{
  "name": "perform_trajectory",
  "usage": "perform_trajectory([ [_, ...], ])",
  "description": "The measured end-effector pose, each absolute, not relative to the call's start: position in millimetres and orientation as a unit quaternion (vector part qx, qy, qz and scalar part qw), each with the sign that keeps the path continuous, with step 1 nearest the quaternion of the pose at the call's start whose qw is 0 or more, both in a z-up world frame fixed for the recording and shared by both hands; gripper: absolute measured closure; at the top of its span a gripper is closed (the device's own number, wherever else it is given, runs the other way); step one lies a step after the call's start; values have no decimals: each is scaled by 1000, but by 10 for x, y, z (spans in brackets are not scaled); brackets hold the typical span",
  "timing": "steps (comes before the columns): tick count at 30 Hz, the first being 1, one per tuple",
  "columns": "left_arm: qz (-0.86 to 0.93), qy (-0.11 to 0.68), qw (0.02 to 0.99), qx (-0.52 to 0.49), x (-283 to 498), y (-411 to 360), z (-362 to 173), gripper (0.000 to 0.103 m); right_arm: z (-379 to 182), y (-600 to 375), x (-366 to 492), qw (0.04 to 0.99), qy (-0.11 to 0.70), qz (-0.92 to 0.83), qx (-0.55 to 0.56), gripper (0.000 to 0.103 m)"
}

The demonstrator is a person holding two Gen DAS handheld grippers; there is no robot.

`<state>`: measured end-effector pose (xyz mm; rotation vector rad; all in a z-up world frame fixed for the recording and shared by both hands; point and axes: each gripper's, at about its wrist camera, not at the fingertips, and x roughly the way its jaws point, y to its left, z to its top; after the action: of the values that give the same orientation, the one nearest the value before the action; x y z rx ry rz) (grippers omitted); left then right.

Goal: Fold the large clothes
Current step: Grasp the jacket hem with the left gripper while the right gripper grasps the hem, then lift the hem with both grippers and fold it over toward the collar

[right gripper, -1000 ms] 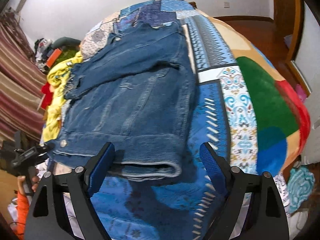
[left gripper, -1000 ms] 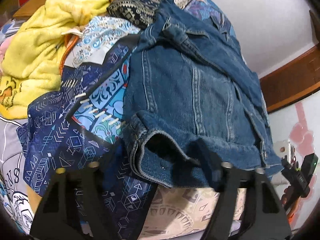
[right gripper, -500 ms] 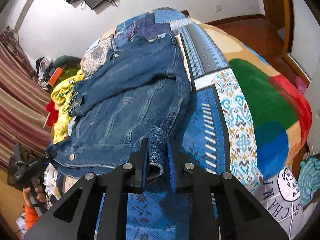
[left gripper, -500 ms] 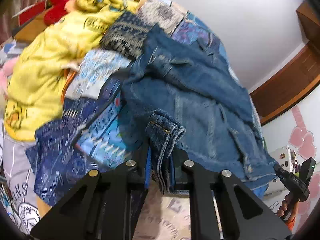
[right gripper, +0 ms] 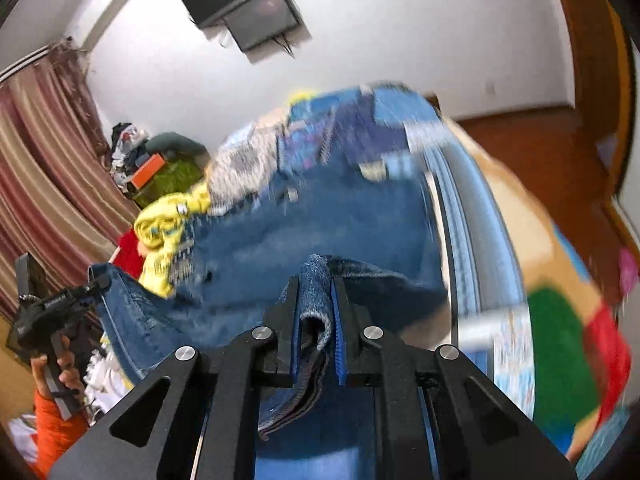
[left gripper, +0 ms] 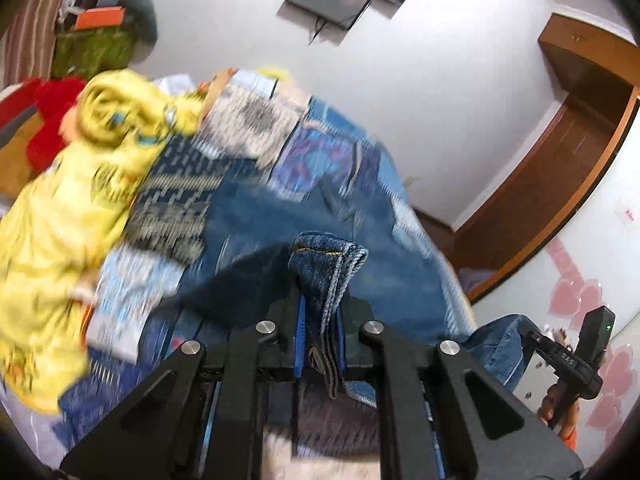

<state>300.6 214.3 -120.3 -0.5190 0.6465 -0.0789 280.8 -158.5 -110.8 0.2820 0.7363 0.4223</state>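
My left tongs (left gripper: pixel 320 320) clamp denim jacket (left gripper: pixel 324 264) hem | my right tongs (right gripper: pixel 316 320) clamp its other corner | yellow garment (left gripper: pixel 60 208) at 9 o'clock on bed (right gripper: pixel 500 208)

The blue denim jacket (left gripper: pixel 320 236) lies spread on the bed, blurred. Its near hem is bunched and lifted at two corners, each pinched in a claw, fabric sagging between them.

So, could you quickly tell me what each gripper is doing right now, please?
Left gripper: closed on the denim jacket hem.
Right gripper: closed on the same jacket's hem.
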Motion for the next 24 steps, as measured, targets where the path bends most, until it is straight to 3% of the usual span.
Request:
perform_trajectory([
  [7, -1, 314, 905, -287, 4052, 2455, -1187, 92, -894, -1478, 3757, 937, 310, 140, 84, 92],
  [14, 46, 392, 887, -241, 5164, 2516, -1722, 92, -1303, -1324, 4792, 927, 360, 91, 46, 95],
  [19, 79, 460, 858, -216, 5531, 2555, -2375, 91, -1782, -1346, 5108, 904, 415, 84, 68, 94],
  [24, 85, 467, 848, -236, 5524, 2611, -2664, 80, -2021, -1455, 5097, 895, 432, 54, 100, 94],
])
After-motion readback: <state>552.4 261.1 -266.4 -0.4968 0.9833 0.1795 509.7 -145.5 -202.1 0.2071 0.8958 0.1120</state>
